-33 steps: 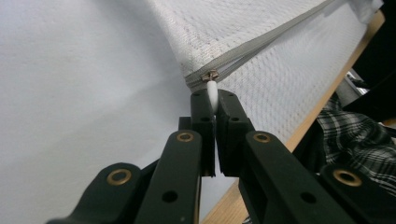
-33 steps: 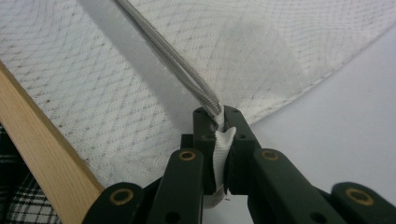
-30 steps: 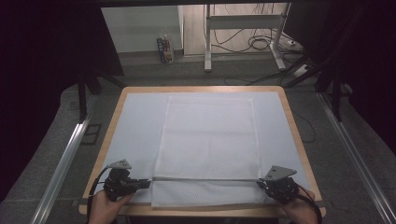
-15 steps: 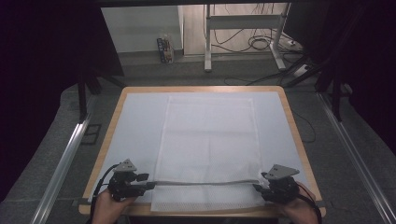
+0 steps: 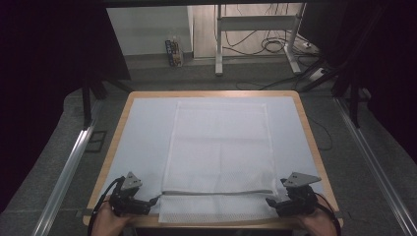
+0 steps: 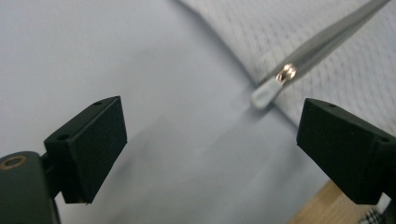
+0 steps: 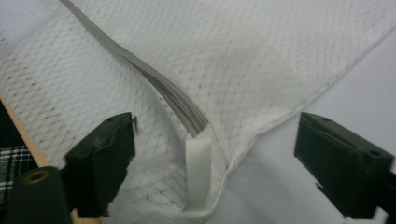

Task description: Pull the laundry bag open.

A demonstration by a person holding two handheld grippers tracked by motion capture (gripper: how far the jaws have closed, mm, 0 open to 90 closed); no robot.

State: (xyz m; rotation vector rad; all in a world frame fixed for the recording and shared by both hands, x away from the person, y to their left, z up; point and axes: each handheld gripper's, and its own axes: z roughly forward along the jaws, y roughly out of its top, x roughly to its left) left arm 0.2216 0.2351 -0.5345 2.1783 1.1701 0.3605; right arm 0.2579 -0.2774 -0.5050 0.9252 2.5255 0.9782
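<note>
A white mesh laundry bag lies flat on the pale blue table cover, its grey zipper running across near the front edge. My left gripper sits at the bag's front left corner, open, with the zipper's pull end just ahead of its jaws and nothing between them. My right gripper is at the front right corner, open, its jaws on either side of the bag's corner and a white tab without touching. In the right gripper view the mesh bulges up along the zipper.
The table has a wooden rim, and the bag's front edge lies close to the near rim. Metal rails run along both sides on the grey floor. A desk frame and cables stand beyond the far edge.
Both grippers have opened and let go of the zipper ends, backing slightly outward. The front strip of the bag has dropped flat onto the table.
</note>
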